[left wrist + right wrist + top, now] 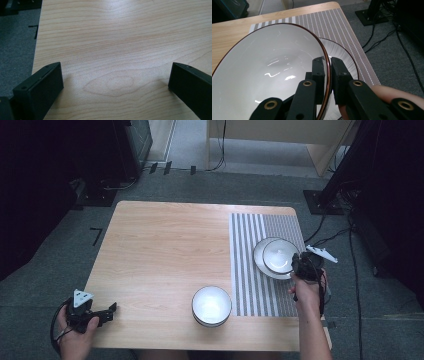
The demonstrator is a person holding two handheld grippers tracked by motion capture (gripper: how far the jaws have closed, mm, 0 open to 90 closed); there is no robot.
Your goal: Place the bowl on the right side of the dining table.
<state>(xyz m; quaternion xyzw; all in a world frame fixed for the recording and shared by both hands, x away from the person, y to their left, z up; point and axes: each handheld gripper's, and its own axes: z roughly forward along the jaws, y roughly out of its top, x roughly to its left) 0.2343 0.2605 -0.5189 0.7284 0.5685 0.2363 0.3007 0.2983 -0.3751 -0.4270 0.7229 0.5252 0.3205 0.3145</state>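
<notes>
Wooden table [165, 250], striped mat [250, 270], grey carpet [60, 270]

Light wood-grain tabletop [165, 250], rounded corners, centre of frame in the high view. On its right part: grey-and-white striped placemat [250, 270], running top edge to near bottom edge. White ribbed plate [260, 262] sits on mat, right-centre of frame. White bowls, stacked [211, 306], on bare wood lower centre, just left of mat.
</notes>
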